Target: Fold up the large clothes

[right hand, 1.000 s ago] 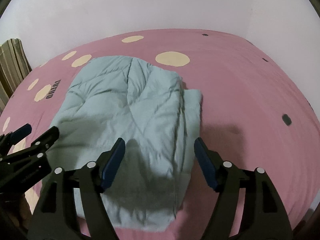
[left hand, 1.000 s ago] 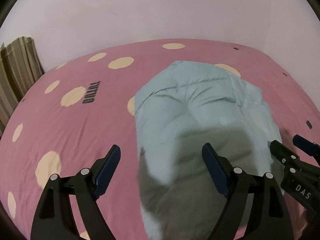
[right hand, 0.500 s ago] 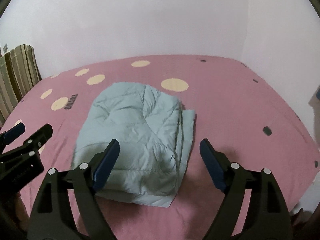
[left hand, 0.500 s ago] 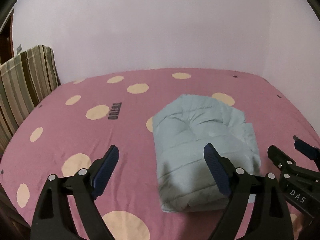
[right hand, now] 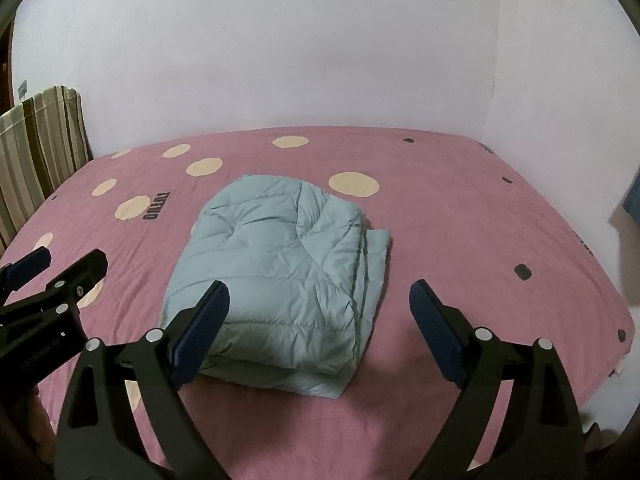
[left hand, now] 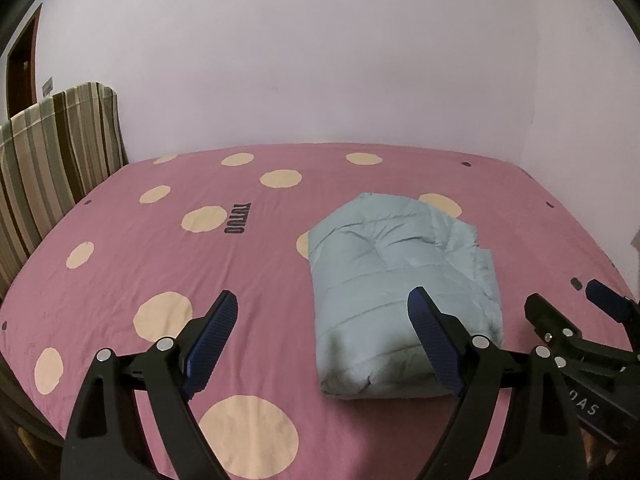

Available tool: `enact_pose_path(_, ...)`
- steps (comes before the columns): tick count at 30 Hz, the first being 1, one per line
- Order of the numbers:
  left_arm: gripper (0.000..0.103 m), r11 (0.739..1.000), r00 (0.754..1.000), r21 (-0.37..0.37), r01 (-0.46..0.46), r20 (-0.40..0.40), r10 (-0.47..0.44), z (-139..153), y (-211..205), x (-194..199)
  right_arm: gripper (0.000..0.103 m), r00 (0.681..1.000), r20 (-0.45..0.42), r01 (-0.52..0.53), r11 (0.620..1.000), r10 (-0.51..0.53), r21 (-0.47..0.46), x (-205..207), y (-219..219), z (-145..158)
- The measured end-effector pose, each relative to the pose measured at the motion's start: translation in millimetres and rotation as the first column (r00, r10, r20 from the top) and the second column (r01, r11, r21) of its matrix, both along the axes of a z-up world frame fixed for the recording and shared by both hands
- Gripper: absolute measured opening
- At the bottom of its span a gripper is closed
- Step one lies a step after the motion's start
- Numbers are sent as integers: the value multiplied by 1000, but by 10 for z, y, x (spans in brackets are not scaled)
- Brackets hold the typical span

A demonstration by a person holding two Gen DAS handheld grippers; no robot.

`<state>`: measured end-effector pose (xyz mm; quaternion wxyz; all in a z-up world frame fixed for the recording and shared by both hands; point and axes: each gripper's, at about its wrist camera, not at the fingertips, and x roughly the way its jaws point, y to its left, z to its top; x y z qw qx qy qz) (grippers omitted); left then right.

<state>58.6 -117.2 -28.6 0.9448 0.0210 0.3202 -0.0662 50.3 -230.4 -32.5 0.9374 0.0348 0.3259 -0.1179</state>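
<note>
A pale blue quilted jacket [left hand: 396, 276] lies folded into a thick rectangular bundle on the pink spotted bed [left hand: 260, 240]; it also shows in the right wrist view [right hand: 276, 276]. My left gripper [left hand: 322, 312] is open and empty, held above the near edge of the bed, left of the bundle. My right gripper [right hand: 318, 308] is open and empty, held back from the bundle's near right side. Each gripper shows at the edge of the other's view, apart from the jacket.
The bed [right hand: 460, 216] fills a corner between white walls. A striped cushion or headboard [left hand: 52, 160] stands at the left edge. The bed's near edge lies just below the grippers. A dark doorframe [left hand: 20, 64] is at far left.
Both grippers have pulled up and back from the folded jacket, which now looks smaller and farther away. The jacket has stayed in place.
</note>
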Motion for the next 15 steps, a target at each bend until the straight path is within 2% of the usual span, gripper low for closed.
enact_pose_path(15, 86, 1000, 1000, -5, 0, 23, 0, 58, 38, -116, 91, 1000, 18, -11, 1000, 11, -3, -85, 90, 59)
